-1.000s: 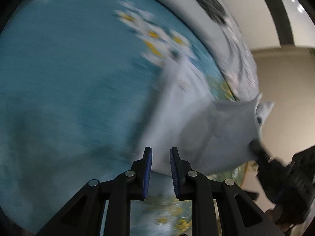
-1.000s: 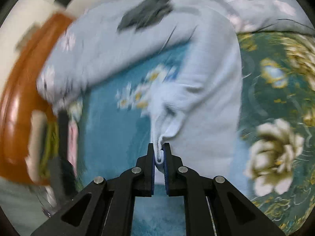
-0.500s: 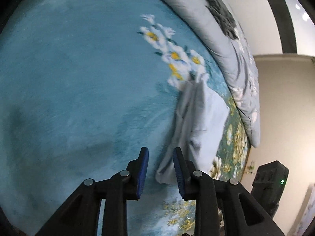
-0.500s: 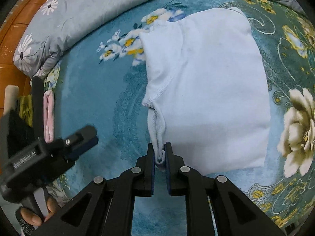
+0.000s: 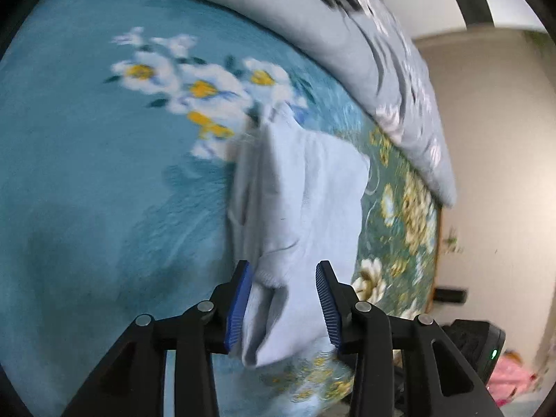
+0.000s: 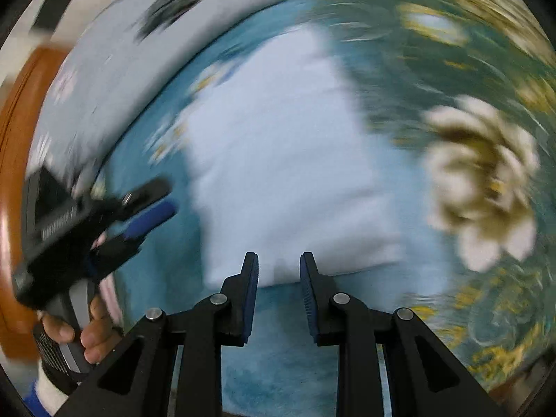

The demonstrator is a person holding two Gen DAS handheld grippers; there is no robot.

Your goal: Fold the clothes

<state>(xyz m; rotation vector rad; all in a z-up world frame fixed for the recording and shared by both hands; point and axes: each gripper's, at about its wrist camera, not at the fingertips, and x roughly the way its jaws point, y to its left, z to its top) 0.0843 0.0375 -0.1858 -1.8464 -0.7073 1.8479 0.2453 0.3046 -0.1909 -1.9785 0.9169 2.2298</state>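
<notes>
- Cloth [image 5: 305, 208] lies folded on the bed [image 5: 87, 173], a pale white-blue piece on the teal floral blanket, just below the white and yellow flower print.
- My left hand-held gripper [image 5: 283, 304] stands spread over the near end of the cloth. Its jaws have just been opening, and the bunched corner sits loose in the gap between them.
- On that side the left blue pad [image 5: 239, 304] looks to brush the fabric edge, but I cannot tell for sure; the right pad stands clear of it.
- My right hand-held gripper [image 6: 279, 288] is spread too. Its jaws have just been opening, and the near edge of the cloth [image 6: 285, 160] shows just beyond the tips, with nothing pinched between them.
- From the right wrist view the picture is blurred, yet the cloth reads as a flat, roughly square shape on the blanket, with a large cream flower print just beside its right edge.
- In that same view my left hand-held gripper [image 6: 149, 205] shows at the left, its fingers pointing toward the left side of the cloth, and my hand [image 6: 83, 333] wraps around its grip.
- Quilt [image 5: 347, 34], grey with a dark print, lies bunched along the far side of the bed, apart from the cloth.
- Headboard [image 6: 14, 160], orange-brown wood, curves along the left edge behind the quilt.
</notes>
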